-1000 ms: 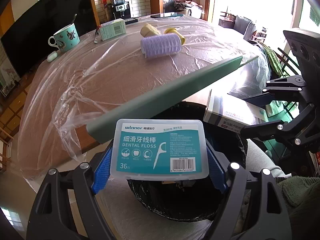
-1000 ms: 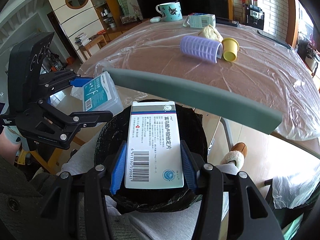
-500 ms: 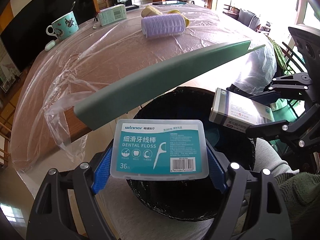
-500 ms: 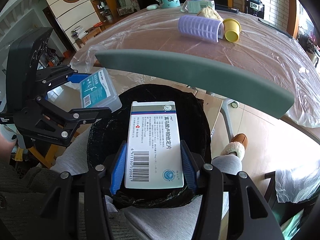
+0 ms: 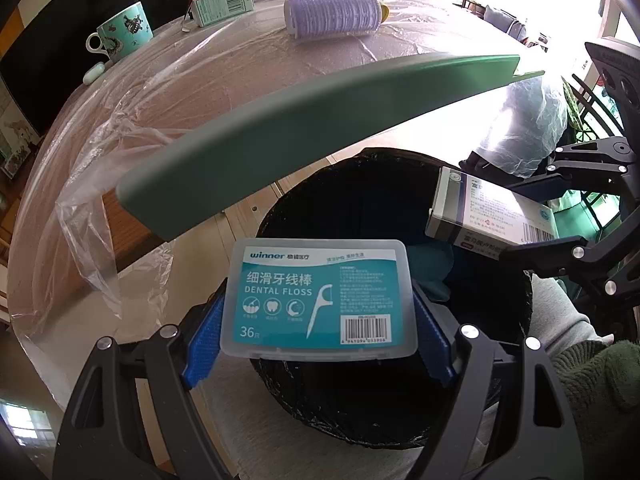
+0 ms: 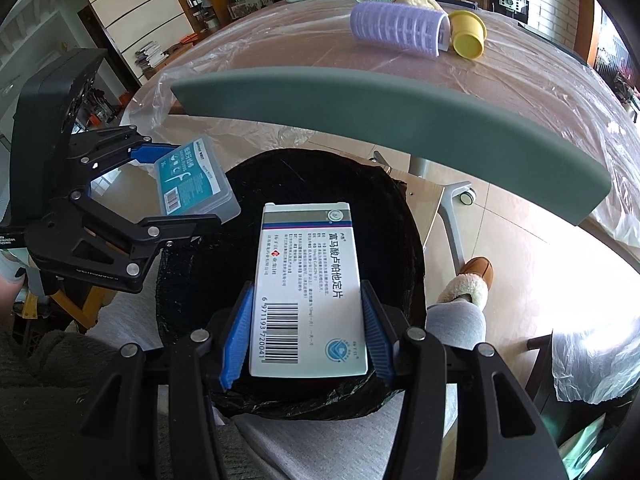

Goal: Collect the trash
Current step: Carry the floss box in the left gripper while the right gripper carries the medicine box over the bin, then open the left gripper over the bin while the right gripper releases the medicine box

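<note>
A home dining room: plastic-covered table with mug, television, wall cabinets.

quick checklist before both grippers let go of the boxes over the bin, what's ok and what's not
1. Left gripper grip on the dental floss box: ok, blue jaws pressed on both sides.
2. Right gripper grip on the medicine box: ok, jaws clamp both long edges.
3. Medicine box over the black-lined bin: ok, the bin opening shows all around it.
4. Floss box over the bin: not ok, in the right wrist view it sits at the rim, partly outside.
5. Room inside the bin: cannot tell, the interior is dark.
6. Trash remaining on the table: not ok, the purple roller and yellow cup lie there.
</note>
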Available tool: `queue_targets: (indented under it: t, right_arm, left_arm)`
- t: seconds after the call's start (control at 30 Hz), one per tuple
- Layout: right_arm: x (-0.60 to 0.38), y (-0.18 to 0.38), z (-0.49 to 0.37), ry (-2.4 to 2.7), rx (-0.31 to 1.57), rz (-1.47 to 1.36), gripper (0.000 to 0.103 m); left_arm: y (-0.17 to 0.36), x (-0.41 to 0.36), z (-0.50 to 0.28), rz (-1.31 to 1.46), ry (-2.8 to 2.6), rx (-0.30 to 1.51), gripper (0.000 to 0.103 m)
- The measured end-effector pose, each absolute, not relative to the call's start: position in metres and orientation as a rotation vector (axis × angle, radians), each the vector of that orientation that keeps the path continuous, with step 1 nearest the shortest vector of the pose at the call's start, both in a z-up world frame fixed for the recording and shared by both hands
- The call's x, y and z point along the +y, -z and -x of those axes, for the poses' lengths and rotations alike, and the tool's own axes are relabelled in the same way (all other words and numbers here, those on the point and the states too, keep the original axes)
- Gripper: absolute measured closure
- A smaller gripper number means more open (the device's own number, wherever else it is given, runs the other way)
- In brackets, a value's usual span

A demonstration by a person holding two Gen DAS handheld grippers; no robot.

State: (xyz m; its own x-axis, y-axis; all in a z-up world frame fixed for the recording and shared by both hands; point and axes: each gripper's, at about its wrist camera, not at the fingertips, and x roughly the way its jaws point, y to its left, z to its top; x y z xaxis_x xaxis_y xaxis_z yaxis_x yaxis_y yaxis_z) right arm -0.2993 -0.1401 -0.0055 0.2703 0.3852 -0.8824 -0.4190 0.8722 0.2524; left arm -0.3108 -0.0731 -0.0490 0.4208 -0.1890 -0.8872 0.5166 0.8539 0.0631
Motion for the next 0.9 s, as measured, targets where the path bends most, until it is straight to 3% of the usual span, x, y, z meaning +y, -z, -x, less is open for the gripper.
queue_targets:
  t: [0.9]
  right_arm:
    - [-0.13, 0.031, 0.28, -0.498, 1.207, 0.077, 0.053]
  left_arm:
    - [0.074, -0.077, 0.302, -0.381, 0.435, 1.098, 0.021]
